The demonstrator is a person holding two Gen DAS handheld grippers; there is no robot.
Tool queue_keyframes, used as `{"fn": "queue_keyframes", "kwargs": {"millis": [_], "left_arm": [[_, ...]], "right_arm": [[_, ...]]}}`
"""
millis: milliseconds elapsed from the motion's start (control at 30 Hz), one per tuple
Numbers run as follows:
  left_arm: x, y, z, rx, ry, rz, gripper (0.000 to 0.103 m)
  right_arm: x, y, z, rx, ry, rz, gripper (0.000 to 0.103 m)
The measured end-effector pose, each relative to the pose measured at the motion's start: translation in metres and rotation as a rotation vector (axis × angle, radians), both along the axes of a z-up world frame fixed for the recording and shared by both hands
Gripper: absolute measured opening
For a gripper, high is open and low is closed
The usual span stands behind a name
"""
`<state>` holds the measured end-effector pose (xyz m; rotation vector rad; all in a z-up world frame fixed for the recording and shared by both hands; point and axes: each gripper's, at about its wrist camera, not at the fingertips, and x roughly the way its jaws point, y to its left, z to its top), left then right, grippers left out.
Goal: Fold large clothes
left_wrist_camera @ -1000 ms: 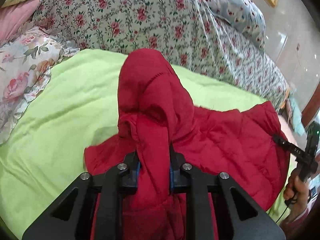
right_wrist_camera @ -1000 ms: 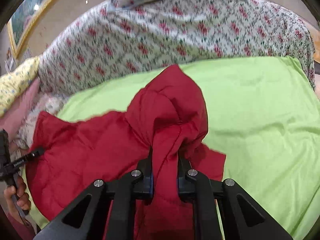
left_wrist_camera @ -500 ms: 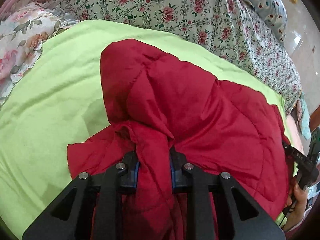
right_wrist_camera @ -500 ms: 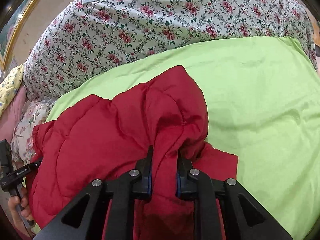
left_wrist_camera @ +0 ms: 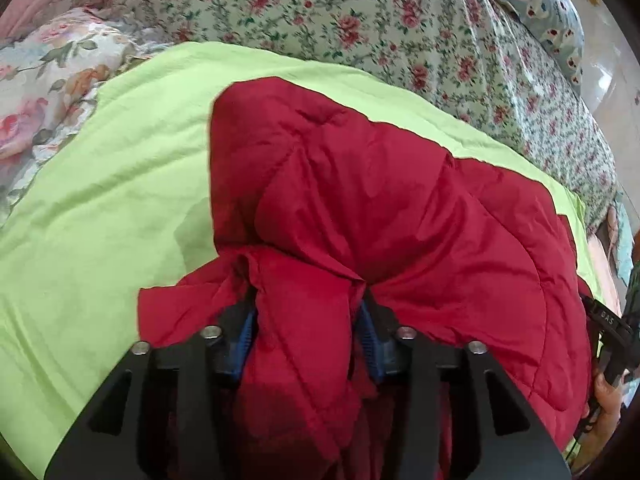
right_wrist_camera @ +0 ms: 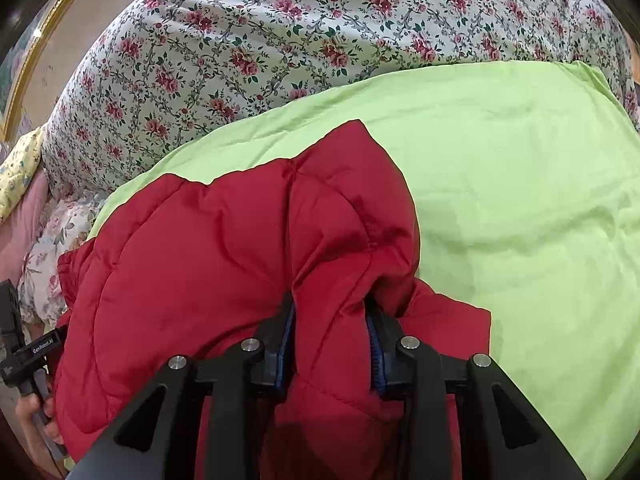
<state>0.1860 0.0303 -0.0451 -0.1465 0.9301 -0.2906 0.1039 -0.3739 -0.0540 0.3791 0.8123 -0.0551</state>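
A red quilted jacket [left_wrist_camera: 380, 208] lies on a lime-green sheet [left_wrist_camera: 100, 200] on a bed. My left gripper [left_wrist_camera: 306, 312] is shut on a bunched fold of the jacket at its left side. In the right wrist view the same jacket [right_wrist_camera: 224, 248] is doubled over, and my right gripper [right_wrist_camera: 330, 320] is shut on a fold at its right side. The fabric fills the gap between both pairs of fingers and hides the fingertips. Each gripper shows at the far edge of the other's view.
A floral quilt [left_wrist_camera: 360, 20] is heaped behind the green sheet [right_wrist_camera: 520, 200]. Floral and pink pillows [left_wrist_camera: 44, 80] lie at the left. A blue patterned pillow [left_wrist_camera: 552, 12] is at the back right. A gold picture frame [right_wrist_camera: 32, 60] hangs on the wall.
Both grippers have carried the lifted edge forward and down. The jacket has gone from hanging in peaks to lying folded over itself in a broad layer.
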Motion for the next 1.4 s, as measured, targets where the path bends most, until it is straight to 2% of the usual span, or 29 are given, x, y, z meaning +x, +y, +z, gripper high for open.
{"fn": "queue_keyframes", "kwargs": {"millis": [167, 233, 300, 333, 400, 467, 533, 667, 800, 1067, 1200, 1400], "left_arm": [[-0.005, 0.007, 0.006, -0.004, -0.019, 0.049, 0.065], [-0.01, 0.007, 0.01, 0.021, -0.042, 0.08, 0.078], [-0.016, 0.008, 0.014, 0.043, -0.064, 0.108, 0.084], [-0.017, 0.008, 0.014, 0.045, -0.066, 0.113, 0.084], [-0.018, 0.01, 0.013, 0.044, -0.059, 0.119, 0.084], [-0.019, 0.012, 0.015, 0.045, -0.048, 0.128, 0.084], [-0.024, 0.016, 0.019, 0.033, -0.052, 0.14, 0.084], [-0.041, 0.026, 0.03, -0.01, -0.069, 0.154, 0.086], [-0.058, 0.028, 0.036, 0.017, -0.084, 0.158, 0.086], [-0.094, 0.036, 0.045, -0.006, -0.094, 0.142, 0.086], [-0.114, 0.024, 0.053, -0.002, -0.117, 0.091, 0.086], [-0.14, -0.009, 0.059, -0.008, -0.133, -0.057, 0.086]], "right_arm": [[0.0, -0.001, 0.001, 0.001, 0.0, -0.005, 0.036], [-0.001, -0.003, 0.001, 0.008, -0.005, -0.016, 0.046], [-0.006, -0.004, 0.004, 0.005, -0.015, -0.034, 0.054], [-0.009, -0.005, 0.007, -0.006, -0.026, -0.047, 0.06], [-0.019, -0.003, 0.017, -0.037, -0.063, -0.065, 0.067], [-0.033, 0.003, 0.033, -0.107, -0.105, -0.07, 0.068], [-0.044, 0.008, 0.045, -0.15, -0.143, -0.069, 0.074], [-0.068, 0.01, 0.062, -0.147, -0.221, -0.075, 0.077], [-0.078, 0.015, 0.058, -0.103, -0.195, -0.045, 0.077], [-0.1, 0.038, 0.051, -0.097, -0.156, 0.018, 0.077], [-0.105, 0.047, 0.047, -0.089, -0.138, 0.049, 0.077], [-0.112, 0.072, 0.048, -0.102, -0.135, 0.124, 0.077]]}}
